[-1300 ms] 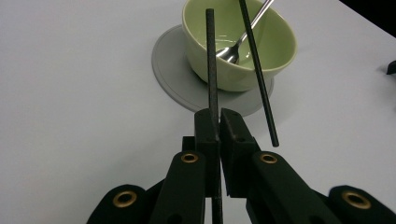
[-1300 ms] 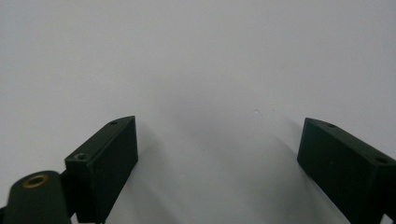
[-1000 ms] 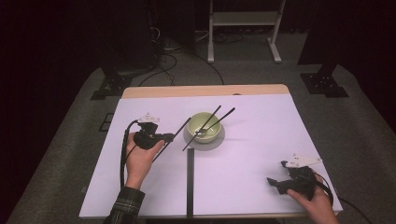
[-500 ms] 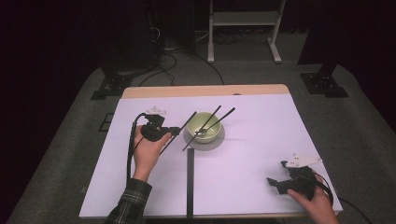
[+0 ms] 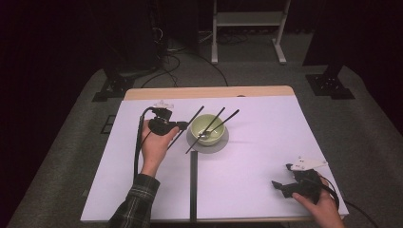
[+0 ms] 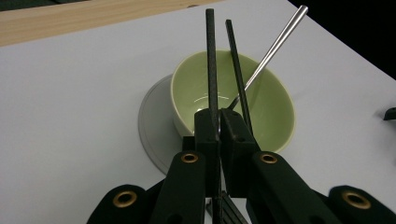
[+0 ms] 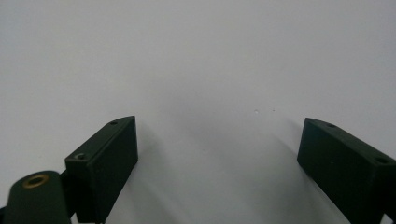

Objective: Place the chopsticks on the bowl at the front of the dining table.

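My left gripper's fingers (image 6: pixel 207 135) clamp one thin black chopstick (image 6: pixel 211 60) near its middle, at nine o'clock from the green bowl (image 5: pixel 207 128); it seems light, stiff and slippery, while my right gripper (image 7: pixel 217 158) rests released.

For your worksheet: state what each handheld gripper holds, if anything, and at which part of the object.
The left gripper is shut on a thin black chopstick, gripped partway along its length. The right gripper holds nothing; its jaws stand open over the white table cover.
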Tool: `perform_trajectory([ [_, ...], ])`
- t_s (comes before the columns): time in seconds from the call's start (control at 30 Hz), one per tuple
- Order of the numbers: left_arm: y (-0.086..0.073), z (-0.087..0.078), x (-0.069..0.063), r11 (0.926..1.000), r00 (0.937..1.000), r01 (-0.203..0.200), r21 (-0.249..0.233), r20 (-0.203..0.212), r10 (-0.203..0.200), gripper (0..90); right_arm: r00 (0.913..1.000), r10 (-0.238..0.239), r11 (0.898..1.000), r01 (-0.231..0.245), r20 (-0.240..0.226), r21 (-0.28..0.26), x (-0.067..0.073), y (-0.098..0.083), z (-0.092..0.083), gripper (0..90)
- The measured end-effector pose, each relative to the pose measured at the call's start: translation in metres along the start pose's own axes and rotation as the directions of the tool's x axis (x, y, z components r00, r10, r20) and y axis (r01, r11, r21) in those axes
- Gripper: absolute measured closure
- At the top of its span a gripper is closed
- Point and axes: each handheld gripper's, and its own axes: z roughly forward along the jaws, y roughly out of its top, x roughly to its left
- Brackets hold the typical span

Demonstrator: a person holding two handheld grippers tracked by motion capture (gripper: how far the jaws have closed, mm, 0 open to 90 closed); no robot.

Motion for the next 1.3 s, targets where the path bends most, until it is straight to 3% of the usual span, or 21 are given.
perform_trajectory([
  [0.5,0.018,0.026,0.003,0.9997,0.9997,0.022,0.005,0.012,-0.022,86.5,1.0000,-0.001,1.000,0.001,0.000,-0.001,0.000,0.000,0.000,10.6],
  [0.93,0.016,0.053,0.006,0.9984,0.9984,0.053,0.022,0.018,-0.053,86.5,1.0000,-0.001,1.000,0.001,0.000,-0.001,0.000,0.000,0.000,10.5],
  [1.3,0.019,0.064,0.006,0.9970,0.9972,0.073,0.026,0.012,-0.073,86.5,1.0000,-0.001,1.000,0.001,0.001,-0.001,0.000,0.000,0.000,10.5],
])
